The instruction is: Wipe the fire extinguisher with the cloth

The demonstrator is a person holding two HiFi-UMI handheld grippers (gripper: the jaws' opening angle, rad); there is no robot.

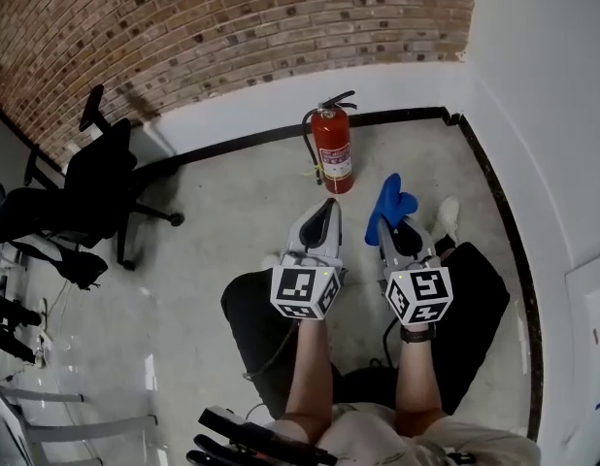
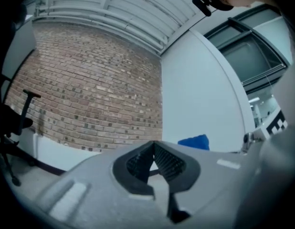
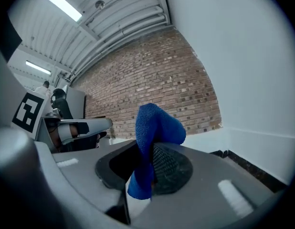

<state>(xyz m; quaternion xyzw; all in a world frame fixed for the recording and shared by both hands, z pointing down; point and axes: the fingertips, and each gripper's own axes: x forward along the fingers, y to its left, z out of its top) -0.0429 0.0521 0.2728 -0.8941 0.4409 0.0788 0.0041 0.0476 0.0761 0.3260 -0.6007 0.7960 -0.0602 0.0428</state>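
Right tool clamping blue cloth, left tool closed empty, fire extinguisher upright ahead, label unreadable

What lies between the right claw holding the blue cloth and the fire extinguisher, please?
Only bare floor: the head view shows nothing between the right claw, shut on the blue cloth, and the fire extinguisher.
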